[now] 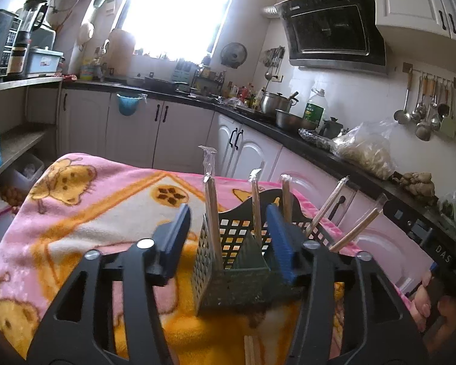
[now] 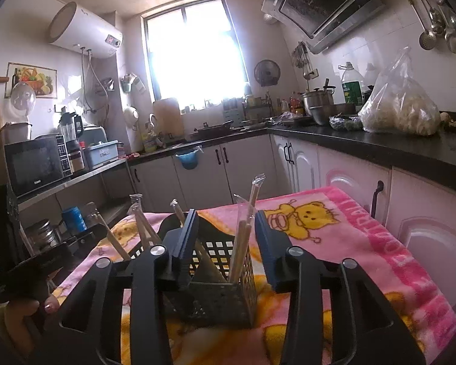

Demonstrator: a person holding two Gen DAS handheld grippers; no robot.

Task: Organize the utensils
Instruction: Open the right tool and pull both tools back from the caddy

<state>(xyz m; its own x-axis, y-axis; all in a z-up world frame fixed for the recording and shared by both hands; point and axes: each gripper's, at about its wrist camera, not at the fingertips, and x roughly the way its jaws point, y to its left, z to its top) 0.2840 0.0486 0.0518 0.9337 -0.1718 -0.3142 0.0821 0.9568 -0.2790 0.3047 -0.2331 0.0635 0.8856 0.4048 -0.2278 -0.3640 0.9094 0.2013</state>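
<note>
standing upright: the utensil basket [image 1: 228, 261] sits on the pink blanket [image 1: 106, 188] that covers the desk, its mouth facing up
basket build: dark plastic, boxy, walls pierced with a grid of small square holes, back wall rising to a curved crest
dividers: inner walls split it into compartments (how many i cannot tell)
chopsticks: wrapped chopsticks [image 1: 211, 213] stand in the basket, long axis near vertical, tips up
lean: two more on the far right side tilt outward to the right in the left wrist view
wrap: pale wood sticks in clear crinkled plastic sleeves, pinched flat at the top
loose pair: bare sticks [image 1: 252, 349] lie on the blanket just in front of the basket
left gripper [image 1: 228, 237]: jaws apart, blue ribbed pads either side of the basket's near corner; the right pad looks to overlap its wall, contact unclear
right gripper [image 2: 225, 243]: jaws apart, straddling the basket; one wrapped pair rises between them, unpressed
blanket: fleecy, pink with yellow bear prints
hand [image 2: 30, 310]: fingers wrapped round the other tool's grip at the lower left of the right wrist view
</note>
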